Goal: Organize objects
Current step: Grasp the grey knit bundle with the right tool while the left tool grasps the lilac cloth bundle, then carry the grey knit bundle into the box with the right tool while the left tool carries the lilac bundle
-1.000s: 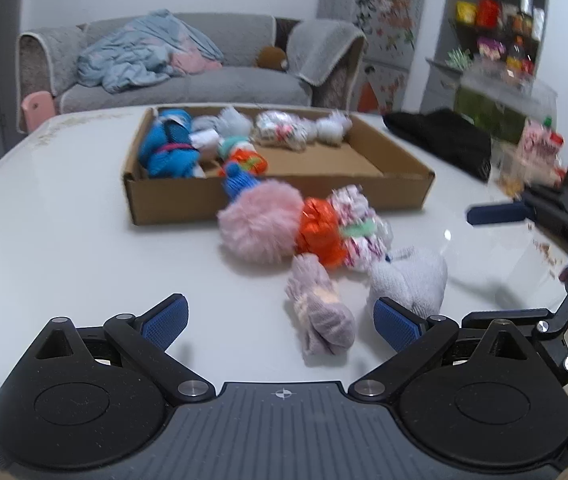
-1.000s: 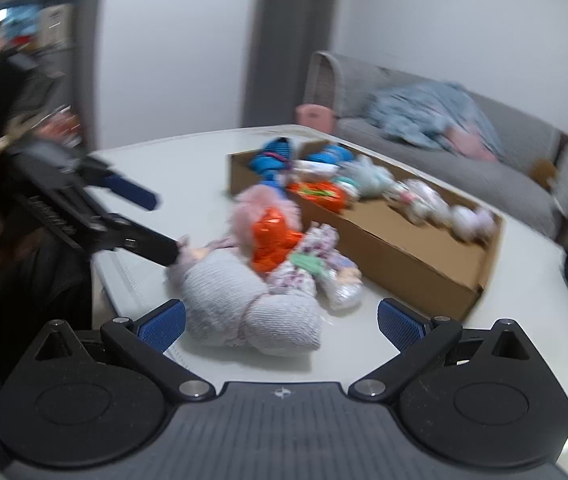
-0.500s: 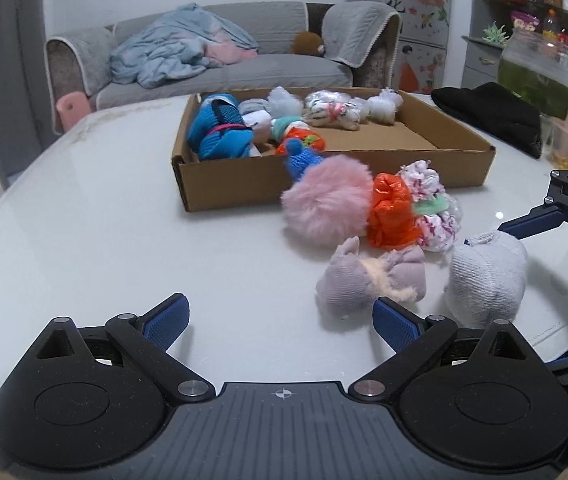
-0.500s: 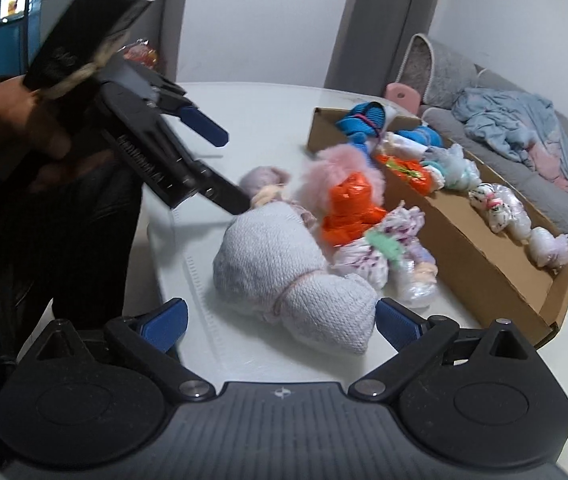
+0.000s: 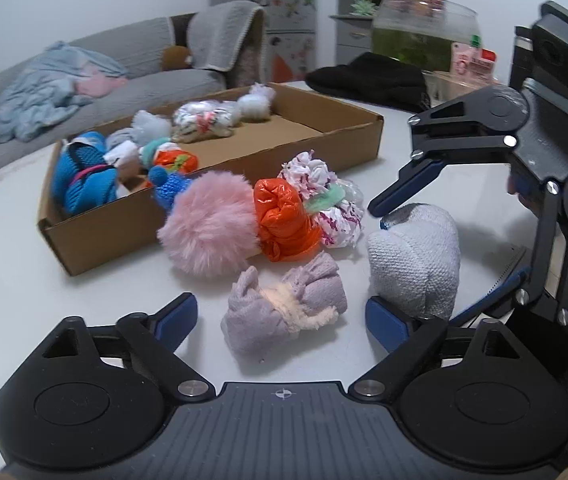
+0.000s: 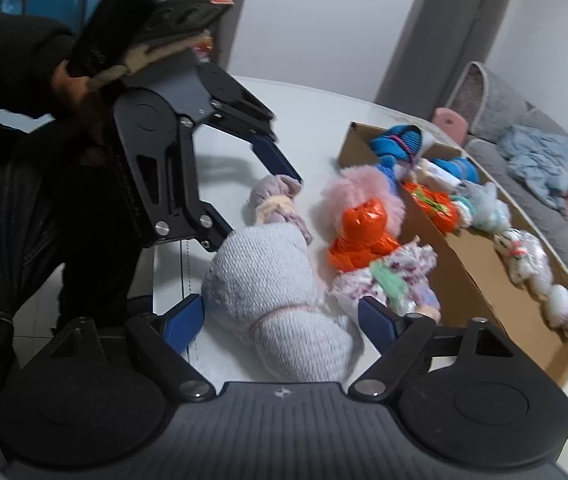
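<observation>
1. Bundles of rolled socks lie on a white table (image 5: 44, 280): a lilac fuzzy pair (image 5: 284, 316), a pale grey knitted pair (image 5: 415, 256), a pink fluffy ball (image 5: 208, 228), an orange bundle (image 5: 284, 220) and a white floral bundle (image 5: 331, 204).
2. A shallow cardboard box (image 5: 212, 204) stands just behind them and holds more bundles, among them a blue knitted pair (image 5: 84, 184).
3. The left gripper (image 5: 280, 316) has just been closing; its jaws stand apart around the lilac fuzzy pair, and the pads do not press on it.
4. The right gripper (image 6: 280, 320) has likewise just been closing; its jaws straddle the pale grey knitted pair, with the pads right at its sides. I cannot tell whether they press yet.
5. A hand (image 6: 76, 92) in a dark sleeve holds the left gripper.
</observation>
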Motion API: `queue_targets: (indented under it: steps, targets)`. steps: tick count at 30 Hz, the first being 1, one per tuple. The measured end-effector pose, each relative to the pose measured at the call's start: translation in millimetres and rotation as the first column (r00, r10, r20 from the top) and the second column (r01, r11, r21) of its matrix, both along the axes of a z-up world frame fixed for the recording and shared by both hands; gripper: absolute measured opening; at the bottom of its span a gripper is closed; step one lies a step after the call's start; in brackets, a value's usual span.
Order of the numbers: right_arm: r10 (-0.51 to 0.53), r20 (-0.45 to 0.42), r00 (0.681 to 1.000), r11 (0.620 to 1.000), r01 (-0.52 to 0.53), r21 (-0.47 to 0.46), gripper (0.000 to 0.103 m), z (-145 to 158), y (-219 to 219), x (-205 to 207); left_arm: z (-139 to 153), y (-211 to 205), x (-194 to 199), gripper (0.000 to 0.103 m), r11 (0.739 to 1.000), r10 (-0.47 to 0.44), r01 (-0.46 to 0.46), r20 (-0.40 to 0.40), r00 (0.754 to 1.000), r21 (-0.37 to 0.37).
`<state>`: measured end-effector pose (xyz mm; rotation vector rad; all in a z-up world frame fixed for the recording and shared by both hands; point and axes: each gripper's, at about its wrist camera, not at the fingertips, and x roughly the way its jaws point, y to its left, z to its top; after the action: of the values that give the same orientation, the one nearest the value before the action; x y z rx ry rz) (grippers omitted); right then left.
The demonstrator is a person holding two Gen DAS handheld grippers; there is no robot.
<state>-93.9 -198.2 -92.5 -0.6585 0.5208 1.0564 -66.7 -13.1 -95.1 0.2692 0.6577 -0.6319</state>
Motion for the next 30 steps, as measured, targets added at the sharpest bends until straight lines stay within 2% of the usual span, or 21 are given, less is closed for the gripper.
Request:
queue_targets:
  steps: [4, 5, 6, 11, 15, 17, 23, 30]
  targets:
    - [0.008, -0.039, 0.999, 1.0, -0.008, 0.007, 0.066, 1, 0, 7, 0, 2, 5, 0.078, 0.999, -0.044, 0.043, -0.023, 0.999, -0.031]
    - [0.002, -0.05, 0.999, 1.0, -0.001, 0.014, 0.064, 0, 0, 8, 1, 3, 4, 0.065, 0.998, -0.046, 0.045, -0.019, 0.999, -0.038]
    - [-0.007, -0.058, 0.998, 1.0, 0.008, 0.02, 0.064, 0, -1, 7, 2, 3, 3, 0.059, 0.998, -0.044, 0.044, -0.017, 0.999, -0.045]
    - [-0.095, -0.08, 0.992, 0.993, 0.1, 0.06, 0.061, -1, -5, 0, 1, 1, -7, 0.056, 0.998, -0.023, 0.023, -0.002, 1.0, -0.053]
    - [-0.17, -0.107, 0.98, 0.976, 0.182, 0.12, 0.05, -1, -12, -7, 4, 4, -15, 0.055, 0.996, 0.02, -0.021, -0.009, 1.0, -0.086]
    - [-0.204, -0.129, 0.97, 0.963, 0.223, 0.152, 0.04, 2, -18, -8, 8, 5, -19, 0.055, 0.995, 0.032, -0.033, -0.012, 0.999, -0.095]
    - [-0.28, -0.179, 0.943, 0.933, 0.311, 0.178, 0.04, 1, -34, 3, 7, 5, -12, 0.056, 0.995, 0.05, -0.051, -0.018, 0.999, -0.085]
    - [-0.288, -0.157, 0.945, 0.935, 0.313, 0.167, 0.039, 0, -33, 1, 3, 8, -14, 0.055, 0.995, 0.068, -0.068, -0.005, 0.998, -0.078]
